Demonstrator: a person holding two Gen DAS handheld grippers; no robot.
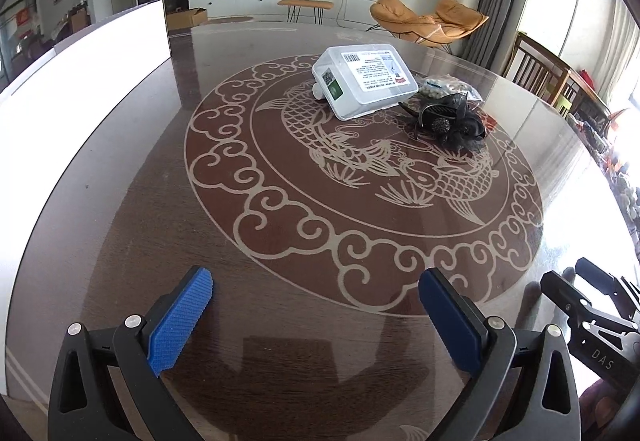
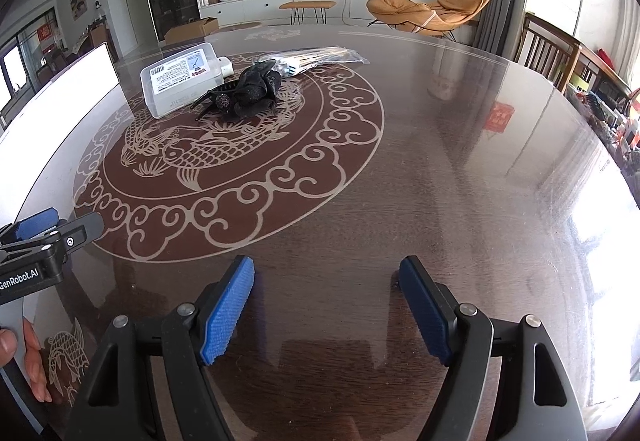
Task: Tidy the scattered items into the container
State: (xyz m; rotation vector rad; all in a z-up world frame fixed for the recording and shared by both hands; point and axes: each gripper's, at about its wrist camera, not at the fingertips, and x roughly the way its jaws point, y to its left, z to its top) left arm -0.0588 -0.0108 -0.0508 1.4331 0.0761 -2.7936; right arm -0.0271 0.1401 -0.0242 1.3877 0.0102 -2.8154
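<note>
Two grippers up on my feeds, both hanging low over the near side of the dark glossy table [image 1: 132, 209] with nothing in them. Going left to right: there's a big white panel [image 1: 84, 69] standing along the table's left edge, then my left gripper [image 1: 316, 315] with its blue pads [image 1: 182, 321] spread wide apart, just bare tabletop between them. Past it, out on the fish-and-cloud inlay [image 1: 360, 177], sits the clear plastic container [image 1: 362, 79] with its lid on and a printed label on top. Touching its right side is a black hair clip [image 1: 450, 119] with a frilly flower, and just behind that a clear bag of small pale beads [image 1: 448, 85]; from the right wrist view the bag [image 2: 320, 57] looks long and crinkly. My right gripper [image 2: 326, 311] is furthest right, jaws also wide open over bare table, well apart from all three items.
</note>
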